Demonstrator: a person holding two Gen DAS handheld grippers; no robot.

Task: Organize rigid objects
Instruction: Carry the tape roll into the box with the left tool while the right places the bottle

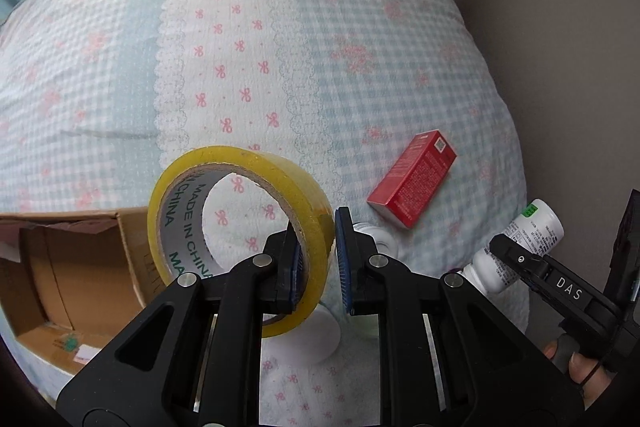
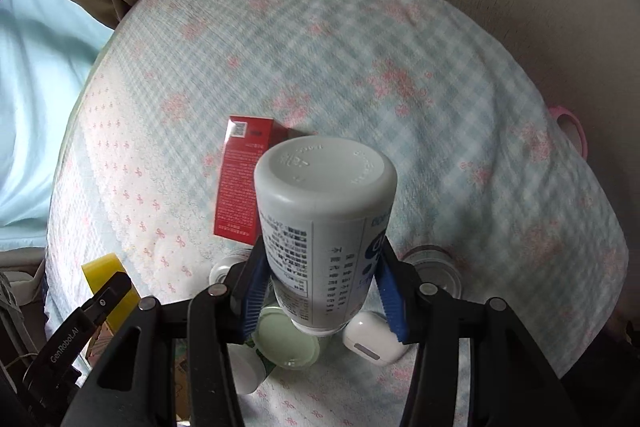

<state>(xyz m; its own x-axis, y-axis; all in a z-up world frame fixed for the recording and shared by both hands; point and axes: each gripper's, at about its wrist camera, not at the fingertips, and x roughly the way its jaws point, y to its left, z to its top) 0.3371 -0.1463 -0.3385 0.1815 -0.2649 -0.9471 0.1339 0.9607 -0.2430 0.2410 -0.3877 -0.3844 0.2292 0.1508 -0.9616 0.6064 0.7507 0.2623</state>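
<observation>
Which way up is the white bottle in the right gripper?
Inverted: white bottle shows its flat base toward the camera, neck pointing down between the right gripper's pads.

I am working over a bed covered with a quilted bedspread (image 1: 248, 39): pale blue gingham with pink flower sprigs, crossed by a white band of small pink bows edged in a scalloped lace print. A plain beige wall (image 1: 560, 47) fills the right of the left wrist view and the upper right of the right wrist view. Light blue fabric (image 2: 36, 107) lies past the bed's edge at the left of the right wrist view. The light is soft and even.
</observation>
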